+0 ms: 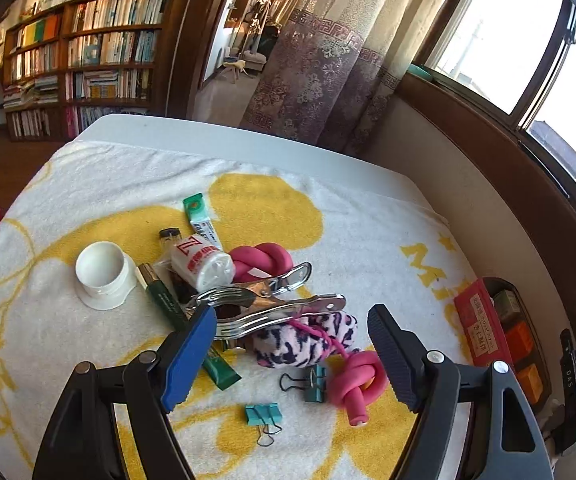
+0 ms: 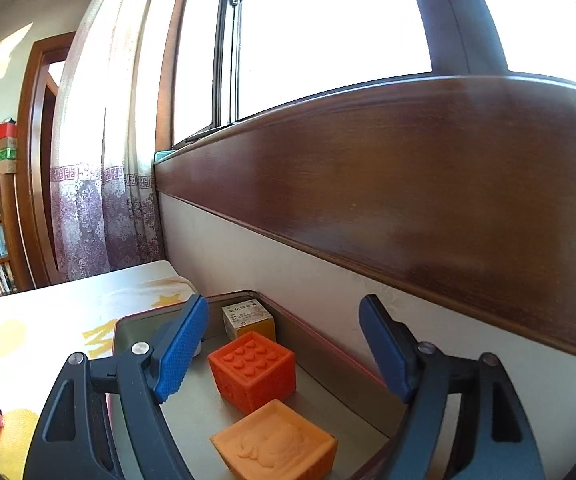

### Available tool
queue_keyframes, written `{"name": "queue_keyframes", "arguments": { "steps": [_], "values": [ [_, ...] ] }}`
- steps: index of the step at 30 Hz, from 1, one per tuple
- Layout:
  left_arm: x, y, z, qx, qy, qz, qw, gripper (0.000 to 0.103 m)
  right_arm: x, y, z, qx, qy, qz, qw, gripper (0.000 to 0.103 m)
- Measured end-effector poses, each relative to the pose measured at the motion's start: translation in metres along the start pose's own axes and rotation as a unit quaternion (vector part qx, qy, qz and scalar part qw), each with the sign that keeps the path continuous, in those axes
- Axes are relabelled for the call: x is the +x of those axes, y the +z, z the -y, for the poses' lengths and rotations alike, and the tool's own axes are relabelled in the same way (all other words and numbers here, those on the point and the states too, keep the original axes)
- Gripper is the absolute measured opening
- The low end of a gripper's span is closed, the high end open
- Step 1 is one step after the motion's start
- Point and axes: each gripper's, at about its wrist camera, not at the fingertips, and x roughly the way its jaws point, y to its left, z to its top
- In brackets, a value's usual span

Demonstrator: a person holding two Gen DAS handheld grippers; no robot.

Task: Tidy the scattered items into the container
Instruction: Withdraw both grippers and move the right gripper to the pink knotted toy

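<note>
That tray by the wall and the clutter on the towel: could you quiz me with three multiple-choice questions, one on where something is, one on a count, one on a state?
1. Where does the tray sit?
A. Against the wall under the window
B. On the bookshelf
C. On the floor

2. How many teal binder clips lie on the towel?
A. None
B. Two
C. Five

3. How is the left tool?
A. Shut on the white cup
B. Open, holding nothing
C. Shut on a book

Answers: 1 A, the tray's far side runs along the wall. 2 B, one clip lies alone and another clip lies beside the pink foam knot. 3 B, its fingers stand apart above the pile.
</note>
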Motion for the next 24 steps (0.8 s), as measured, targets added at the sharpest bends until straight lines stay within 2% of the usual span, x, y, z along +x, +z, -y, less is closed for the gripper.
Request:
{"name": "queue_keyframes", "arguments": {
  "steps": [3, 6, 8, 10, 13, 16, 20, 24],
  "values": [
    [-0.006, 0.003, -0.024, -0.014, 0.018, 0.012, 0.9997, 0.080, -0.012, 0.010, -0.012, 0.011, 0.050, -0.023, 0.998, 0.084],
    [-0.007, 0.005, -0.047, -0.042, 0.027, 0.014, 0.9987, 0.080, -0.025, 0.019, -0.037, 0.024, 0.153, -0.057, 0.986, 0.091],
    [-0.006, 0.006, -0.060, -0.061, 0.029, 0.011, 0.9976, 0.080, -0.029, 0.017, -0.065, 0.019, 0.226, -0.096, 0.969, 0.102],
    [-0.004, 0.004, -0.069, -0.072, 0.029, 0.009, 0.9970, 0.080, -0.030, 0.008, -0.098, 0.004, 0.289, -0.140, 0.947, 0.102],
    [-0.004, 0.002, -0.078, -0.075, 0.030, 0.007, 0.9967, 0.080, -0.033, -0.010, -0.148, -0.037, 0.348, -0.185, 0.919, 0.102],
    [-0.003, 0.001, -0.086, -0.080, 0.031, 0.006, 0.9963, 0.080, -0.031, -0.028, -0.187, -0.077, 0.382, -0.220, 0.894, 0.102],
    [-0.001, -0.001, -0.100, -0.099, 0.041, 0.003, 0.9943, 0.080, -0.030, -0.052, -0.216, -0.102, 0.394, -0.270, 0.873, 0.102],
    [0.005, -0.003, -0.106, -0.114, 0.041, -0.008, 0.9926, 0.080, -0.024, -0.062, -0.235, -0.126, 0.389, -0.281, 0.868, 0.102]
  ]
}}
